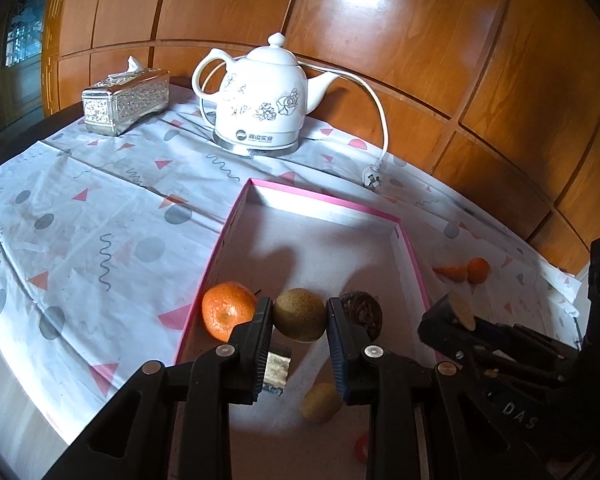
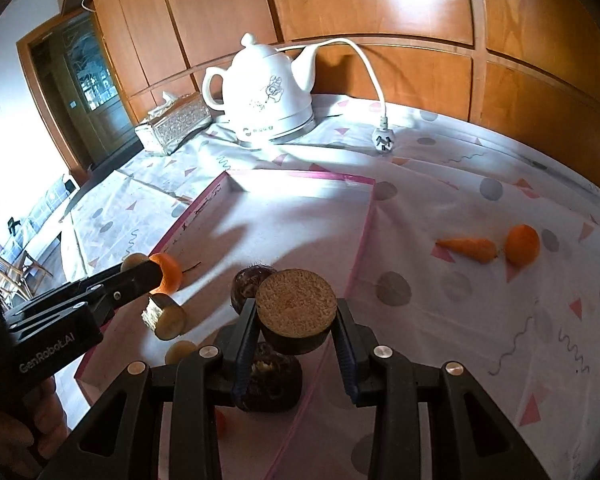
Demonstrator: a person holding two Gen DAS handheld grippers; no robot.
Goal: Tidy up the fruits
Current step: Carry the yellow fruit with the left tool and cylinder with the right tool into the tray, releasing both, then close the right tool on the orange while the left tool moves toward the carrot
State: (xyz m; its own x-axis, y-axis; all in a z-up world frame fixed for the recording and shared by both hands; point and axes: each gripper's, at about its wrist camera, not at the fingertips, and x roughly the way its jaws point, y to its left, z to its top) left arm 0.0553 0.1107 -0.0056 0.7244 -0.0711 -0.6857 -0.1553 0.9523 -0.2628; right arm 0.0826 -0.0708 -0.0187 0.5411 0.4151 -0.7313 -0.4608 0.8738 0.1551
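Observation:
My left gripper is shut on a brown kiwi and holds it over the pink-rimmed box. In the box lie an orange mandarin, a dark round fruit, a cut dark piece and a small yellow-green fruit. My right gripper is shut on a dark cut fruit half, cut face up, near the box's right wall. It also shows in the left wrist view. A carrot and another mandarin lie on the cloth to the right.
A white electric kettle with its cord and plug stands at the back. A silver tissue box sits back left. Wooden wall panels close the far side. The patterned cloth covers the table.

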